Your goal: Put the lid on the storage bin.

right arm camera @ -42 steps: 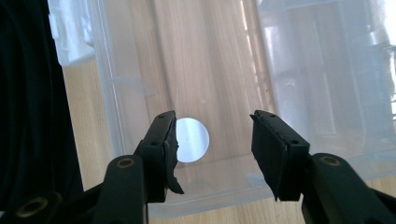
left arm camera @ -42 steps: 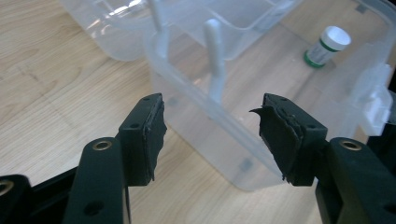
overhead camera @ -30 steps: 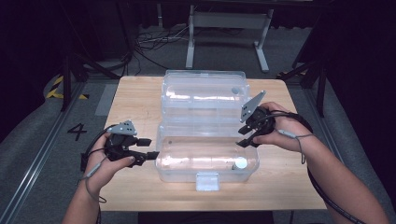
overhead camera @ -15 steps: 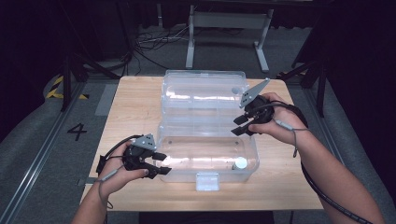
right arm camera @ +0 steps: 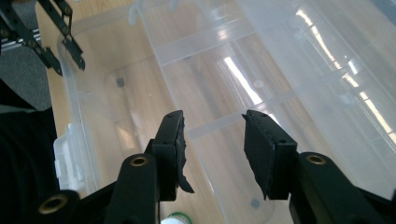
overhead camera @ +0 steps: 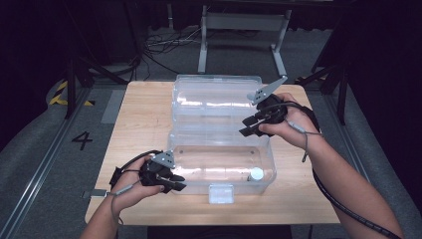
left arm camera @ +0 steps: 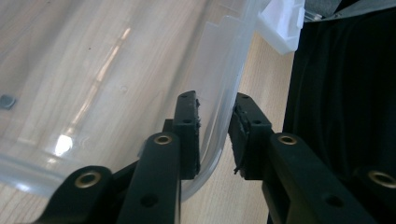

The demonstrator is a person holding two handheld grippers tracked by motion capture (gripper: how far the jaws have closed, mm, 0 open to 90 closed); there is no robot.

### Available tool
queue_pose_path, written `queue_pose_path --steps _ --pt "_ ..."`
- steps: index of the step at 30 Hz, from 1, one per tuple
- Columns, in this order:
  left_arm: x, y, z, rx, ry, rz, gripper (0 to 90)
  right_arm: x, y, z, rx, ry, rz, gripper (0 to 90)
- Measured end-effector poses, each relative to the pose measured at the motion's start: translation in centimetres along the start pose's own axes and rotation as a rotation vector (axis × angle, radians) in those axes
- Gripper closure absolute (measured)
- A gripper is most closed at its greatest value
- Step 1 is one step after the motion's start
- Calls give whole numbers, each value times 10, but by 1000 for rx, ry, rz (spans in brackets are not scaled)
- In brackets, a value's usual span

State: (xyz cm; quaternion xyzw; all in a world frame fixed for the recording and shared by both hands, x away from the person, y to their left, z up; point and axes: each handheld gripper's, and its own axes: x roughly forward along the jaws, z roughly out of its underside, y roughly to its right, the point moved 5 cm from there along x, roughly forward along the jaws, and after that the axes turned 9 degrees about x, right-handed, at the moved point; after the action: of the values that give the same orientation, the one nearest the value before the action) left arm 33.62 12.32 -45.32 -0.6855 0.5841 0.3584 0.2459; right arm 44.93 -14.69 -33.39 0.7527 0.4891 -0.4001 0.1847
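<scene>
The clear box point(overhead camera: 219, 169) sits open in the middle of the wooden table point(overhead camera: 144, 114), its lid point(overhead camera: 216, 102) lying flat behind it and a small white cap point(overhead camera: 256, 174) inside near the front right corner. At the box's front left corner, the left gripper point(left arm camera: 212, 135) has just been closing and now has the thin wall between its jaws, one pad inside and one outside; to do this well, I think it should squeeze gently and hold the box still. At the right edge of the lid, the right gripper point(right arm camera: 212, 149) hangs with jaws spread and nothing in them, and it should get a good bite on the edge before swinging the lid over.
</scene>
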Motion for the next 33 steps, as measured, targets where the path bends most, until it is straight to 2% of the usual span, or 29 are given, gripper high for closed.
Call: queue_pose_path --steps 5,12,18,22,23,27,29,33 --pt "1 -1 0 -7 15 20 777 -1 4 -4 24 33 -1 600" --pt "2 -1 0 -5 15 25 780 -2 14 -15 50 70 11 606" --pt "2 -1 0 -6 17 23 779 5 22 -29 49 82 22 607" --pt "2 -1 1 -6 18 23 779 10 25 -36 29 85 14 604" --pt "2 -1 1 -7 20 25 779 12 26 -40 8 91 7 606" --pt "2 -1 1 -7 20 24 779 15 28 -46 -18 84 21 619" --pt "2 -1 0 -12 23 24 778 20 30 -50 -33 65 38 639" --pt "2 -1 0 -15 23 23 777 26 33 -51 -57 44 37 666"
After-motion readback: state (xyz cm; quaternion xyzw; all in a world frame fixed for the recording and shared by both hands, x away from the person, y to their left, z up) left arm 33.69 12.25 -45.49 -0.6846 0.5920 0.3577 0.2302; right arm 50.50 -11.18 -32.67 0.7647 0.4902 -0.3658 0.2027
